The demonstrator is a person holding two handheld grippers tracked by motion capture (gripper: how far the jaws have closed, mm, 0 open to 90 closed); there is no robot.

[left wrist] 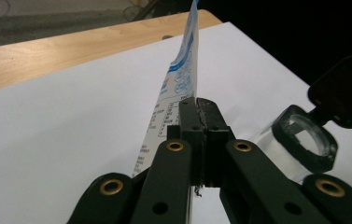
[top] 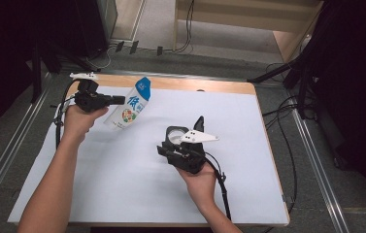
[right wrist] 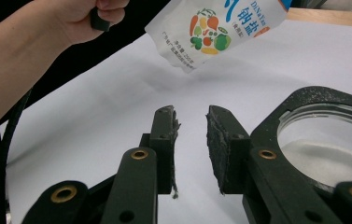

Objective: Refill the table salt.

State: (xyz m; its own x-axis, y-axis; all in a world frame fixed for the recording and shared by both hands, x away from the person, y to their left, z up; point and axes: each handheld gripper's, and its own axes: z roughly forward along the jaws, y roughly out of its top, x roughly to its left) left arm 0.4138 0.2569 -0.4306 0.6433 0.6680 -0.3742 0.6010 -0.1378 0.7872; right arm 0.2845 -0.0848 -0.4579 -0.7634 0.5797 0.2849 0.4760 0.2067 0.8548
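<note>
Left tongs [top: 117, 100] pinch the salt bag [top: 129, 107] up off the table, right tongs [right wrist: 191, 135] gape partway, empty, beside the jar [right wrist: 325, 140], so next likely tip salt in.

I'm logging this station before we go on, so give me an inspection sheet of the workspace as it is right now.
Surface: wooden table under a white sheet.
Job's things: salt pouch lifted and tilted; clear jar with black rim standing on the sheet.
Clutter: nothing seen.
Grippers: left gripper shut on the pouch's edge; right gripper beside the jar, a gap between its pads.
Cables: one cable trails from the right gripper, others lie on the floor.
Surroundings: grey floor, dark stands, metal rails.
</note>
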